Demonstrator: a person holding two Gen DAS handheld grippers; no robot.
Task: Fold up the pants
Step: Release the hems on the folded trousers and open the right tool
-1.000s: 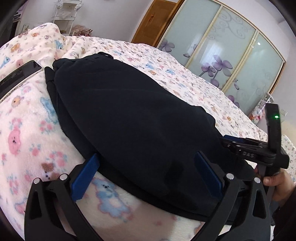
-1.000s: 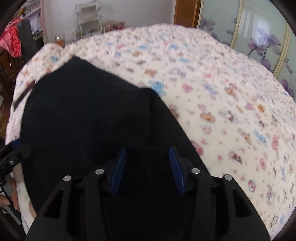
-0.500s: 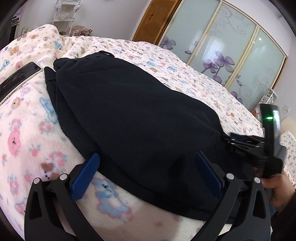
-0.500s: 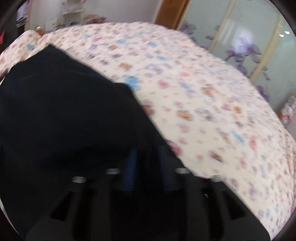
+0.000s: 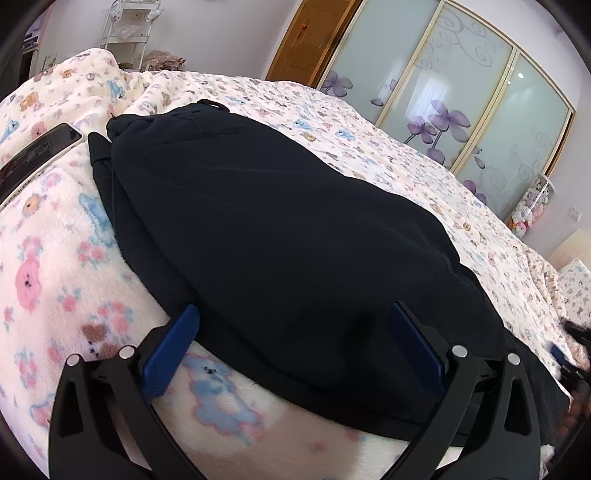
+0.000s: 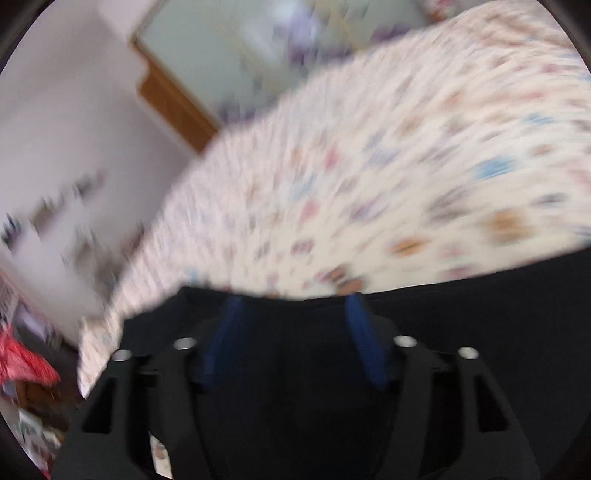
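Black pants (image 5: 280,236) lie folded lengthwise on a cream blanket with bears and flowers (image 5: 55,266). My left gripper (image 5: 295,321) is open, its blue fingers spread across the near end of the pants, resting at the fabric's edge. In the right wrist view the picture is blurred by motion. My right gripper (image 6: 295,306) is partly open over black pants fabric (image 6: 480,332), with nothing clamped that I can see. A sliver of the right gripper (image 5: 574,354) shows at the far right of the left wrist view.
A dark phone (image 5: 37,155) lies on the blanket at the left. A sliding wardrobe with purple flower glass (image 5: 461,103) and a wooden door (image 5: 306,40) stand behind the bed. A white shelf rack (image 5: 129,26) is at the back left.
My right gripper has swung sharply, its view turning from the pants toward the wall and door. It has slid toward the right edge of the left wrist view. My left gripper has stayed still.
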